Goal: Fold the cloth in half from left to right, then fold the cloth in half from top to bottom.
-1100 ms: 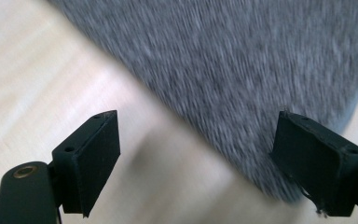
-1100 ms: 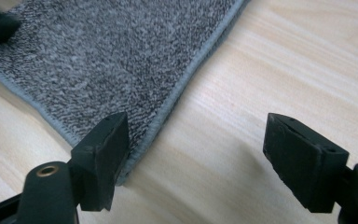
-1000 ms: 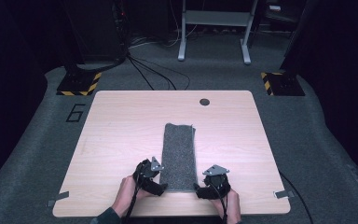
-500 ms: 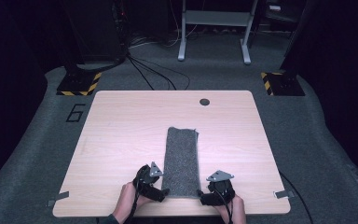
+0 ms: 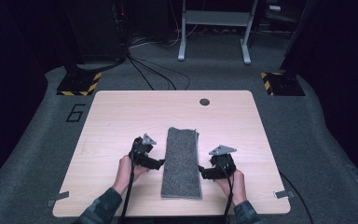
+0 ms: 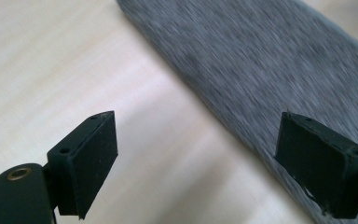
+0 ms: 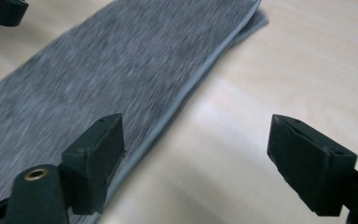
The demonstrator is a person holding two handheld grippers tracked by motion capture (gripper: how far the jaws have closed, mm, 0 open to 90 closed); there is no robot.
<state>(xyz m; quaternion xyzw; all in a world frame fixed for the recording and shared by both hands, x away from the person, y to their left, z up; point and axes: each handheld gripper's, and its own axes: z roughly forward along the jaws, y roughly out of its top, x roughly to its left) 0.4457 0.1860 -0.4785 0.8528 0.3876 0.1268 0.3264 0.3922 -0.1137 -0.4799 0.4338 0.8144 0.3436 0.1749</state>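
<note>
A folded grey cloth lies as a long strip down the middle of the wooden table. My left gripper sits just left of the strip, open, nothing between its jaws. In the left gripper view the cloth runs under the right jaw and my left gripper hangs above the cloth's edge. My right gripper sits just right of the strip; its jaws have just been opening and hold nothing. In the right gripper view the cloth lies by the left jaw of my right gripper.
A small dark round hole sits near the table's far edge. Two taped clips mark the near corners. Beyond the table stand black equipment bases with yellow-striped edges, floor cables and a metal frame.
Both hands moved away from the table's near edge, further along the cloth's sides. The cloth stays flat in place.
</note>
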